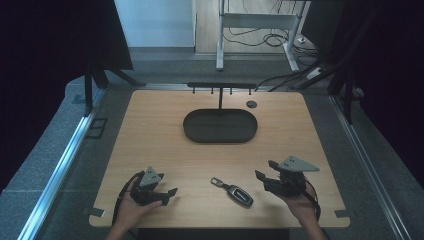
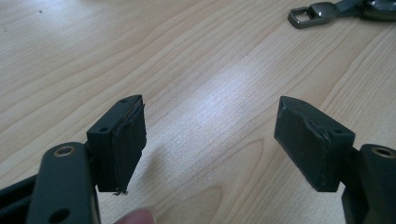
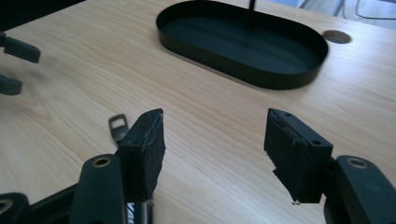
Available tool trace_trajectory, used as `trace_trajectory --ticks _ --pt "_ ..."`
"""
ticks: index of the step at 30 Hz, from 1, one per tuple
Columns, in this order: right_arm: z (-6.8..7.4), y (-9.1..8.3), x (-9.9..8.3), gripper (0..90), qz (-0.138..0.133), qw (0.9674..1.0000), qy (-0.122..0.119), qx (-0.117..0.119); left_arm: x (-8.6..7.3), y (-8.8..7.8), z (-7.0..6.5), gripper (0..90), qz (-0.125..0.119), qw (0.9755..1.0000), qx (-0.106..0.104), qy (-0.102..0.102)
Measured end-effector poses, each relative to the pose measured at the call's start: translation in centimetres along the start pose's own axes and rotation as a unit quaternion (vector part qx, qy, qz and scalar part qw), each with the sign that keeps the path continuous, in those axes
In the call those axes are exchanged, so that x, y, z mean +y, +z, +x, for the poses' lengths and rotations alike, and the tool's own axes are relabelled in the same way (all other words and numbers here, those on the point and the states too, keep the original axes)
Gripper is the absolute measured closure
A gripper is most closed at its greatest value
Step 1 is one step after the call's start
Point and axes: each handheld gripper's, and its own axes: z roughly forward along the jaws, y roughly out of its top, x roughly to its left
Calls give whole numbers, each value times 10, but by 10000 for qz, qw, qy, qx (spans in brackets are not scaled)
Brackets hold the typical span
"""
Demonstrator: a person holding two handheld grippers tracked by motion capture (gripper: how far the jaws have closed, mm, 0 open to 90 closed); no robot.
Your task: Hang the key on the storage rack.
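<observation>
From the high view, a key fob (image 1: pixel 239 194) lies flat on the wooden counter (image 1: pixel 150 130) near its front edge, between the two hands and touched by neither. The left hand-held gripper (image 1: pixel 170 195) sits low at the front left, its jaws pointing toward the fob and well apart from it. The right hand-held gripper (image 1: pixel 265 171) is just right of the fob, jaws spread and pointing left. A black oval tray (image 1: pixel 220 135) with a thin hook stand (image 1: pixel 220 87) rising behind it lies farther back at the counter's middle.

In the left gripper view, the left hand-held gripper (image 2: pixel 210 140) has its jaws spread wide with bare wood between them. The fob's metal loop (image 2: pixel 306 15) shows at the top right, well ahead of the pads.

In the right gripper view, the right hand-held gripper (image 3: pixel 215 140) is spread, nothing between its pads. The loop (image 3: pixel 119 127) peeks out just beside the left jaw. The tray (image 3: pixel 243 74) lies beyond, and the other gripper's jaw tips show at the far left edge.
</observation>
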Motion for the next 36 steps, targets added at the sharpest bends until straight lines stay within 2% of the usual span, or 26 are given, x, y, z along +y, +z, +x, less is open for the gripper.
trace_trajectory --ticks 7,10,14,16,17,19,27,29,30,31,33,34,36 --pt "9 13 12 387 151 9996 -39 236 -1 0 1 256 3 10000 -5 -16" --pt "15 20 19 396 370 9985 -136 384 0 -1 1 256 0 10000 -13 -20" --pt "20 26 24 403 530 9974 -217 447 -1 -2 1 256 -5 10000 -19 -40" --pt "24 30 29 405 697 9954 -282 595 -1 -3 1 255 -1 10000 -20 -58" --pt "29 32 33 408 776 9935 -383 743 -1 -3 1 255 -17 10000 -21 -73" --pt "32 35 36 410 846 9918 -413 859 -1 -2 1 256 -36 10000 8 -74" --pt "41 51 42 436 1172 9875 -569 886 -2 -3 4 257 -68 9999 48 -143" --pt "47 60 41 447 1327 9848 -666 906 -1 -4 3 257 -82 9999 38 -133" --pt "47 60 41 447 1327 9848 -666 906 -1 -4 3 257 -82 9999 38 -133" --pt "52 67 40 459 1460 9822 -706 947 -1 -4 3 257 -84 9999 31 -131" --pt "53 70 40 470 1520 9810 -717 972 -1 -4 3 257 -77 9999 31 -131" --pt "55 74 39 479 1636 9784 -760 1011 -1 -4 3 257 -74 9999 31 -135" --pt "58 79 38 491 1752 9755 -807 1059 -2 -3 4 257 -70 9999 33 -141"
